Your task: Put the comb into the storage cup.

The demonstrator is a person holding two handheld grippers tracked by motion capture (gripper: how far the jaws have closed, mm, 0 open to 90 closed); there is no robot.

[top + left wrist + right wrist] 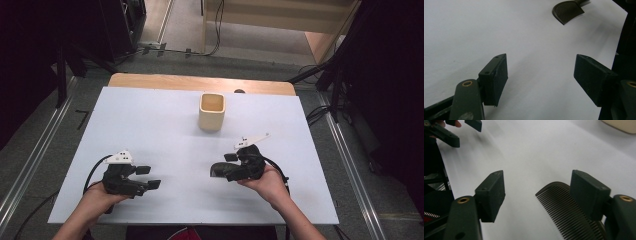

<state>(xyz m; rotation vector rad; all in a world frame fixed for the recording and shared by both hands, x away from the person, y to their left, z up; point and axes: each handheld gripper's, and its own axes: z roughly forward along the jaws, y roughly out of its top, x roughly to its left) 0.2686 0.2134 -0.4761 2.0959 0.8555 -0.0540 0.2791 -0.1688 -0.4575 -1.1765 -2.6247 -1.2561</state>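
Observation:
A dark fine-toothed comb [564, 215] lies flat on the white table [165, 130]. My right gripper [537, 195] stands open over it, and its right finger [586, 192] covers part of the comb's back. In the high view the right gripper [225, 165] sits at the front right of centre with the comb's rounded end [218, 171] at its tip. My left gripper [148, 177] is open at the front left, nothing between its jaws. In the left gripper view, the left gripper [540, 75] faces the comb's end [567, 10] farther off.
A cream square cup [212, 111] stands upright behind the table's centre; its corner [621, 125] appears in the right gripper view. The left gripper's fingers [475, 124] show at that view's top left. A wooden strip [200, 82] runs along the far edge.

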